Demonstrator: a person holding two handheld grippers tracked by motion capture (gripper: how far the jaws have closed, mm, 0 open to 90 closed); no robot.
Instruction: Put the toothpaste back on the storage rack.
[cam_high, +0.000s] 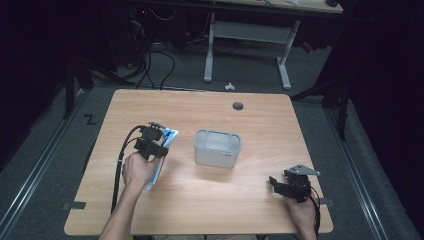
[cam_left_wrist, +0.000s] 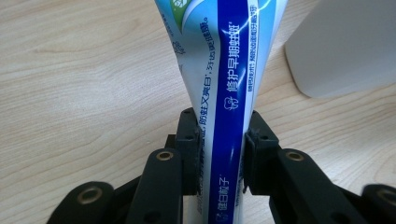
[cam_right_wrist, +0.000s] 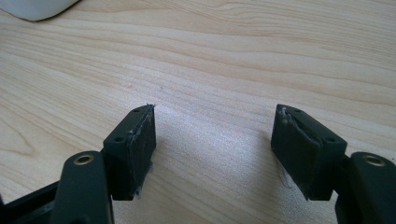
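Two tongs work the counter (cam_high: 260, 120): the left tongs (cam_left_wrist: 220, 140) clench a blue-and-white toothpaste tube (cam_left_wrist: 224, 70) left of the grey bin (cam_high: 217, 148); the right tongs (cam_right_wrist: 212, 140) gape, released. Likely step: carrying the tube; next, lift it over the bin's rim.

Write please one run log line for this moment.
left hand-held gripper: shut on toothpaste tube | right hand-held gripper: open, empty, over table | grey container: mid-table

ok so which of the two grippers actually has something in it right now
The left gripper: its fingers are shut on the blue and white toothpaste tube. The right gripper is open over bare table.
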